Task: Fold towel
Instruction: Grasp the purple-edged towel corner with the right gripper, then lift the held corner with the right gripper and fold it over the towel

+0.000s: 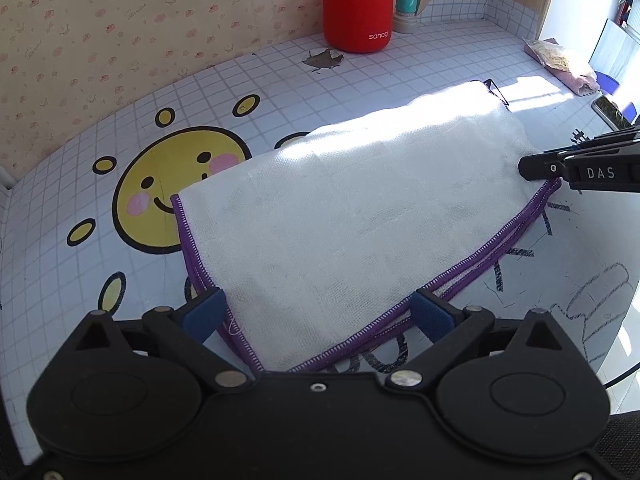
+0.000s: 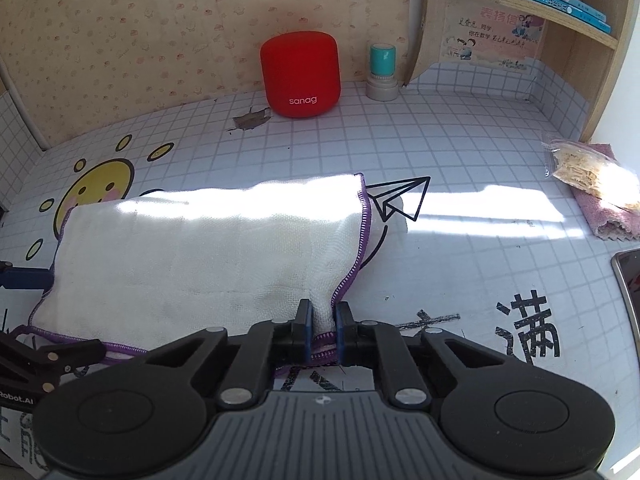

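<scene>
A white towel with purple stitched edging lies folded over on the printed table cover; it also shows in the right wrist view. My left gripper is open, its blue-padded fingers either side of the towel's near corner. My right gripper is shut on the towel's near right corner, pinching a bunched bit of cloth and edging. In the left wrist view the right gripper reaches in from the right onto that corner.
A red speaker and a teal-capped jar stand by the back wall. A bag of snacks on a pink cloth lies at the right. A phone lies at the right edge. A wooden shelf hangs at the back right.
</scene>
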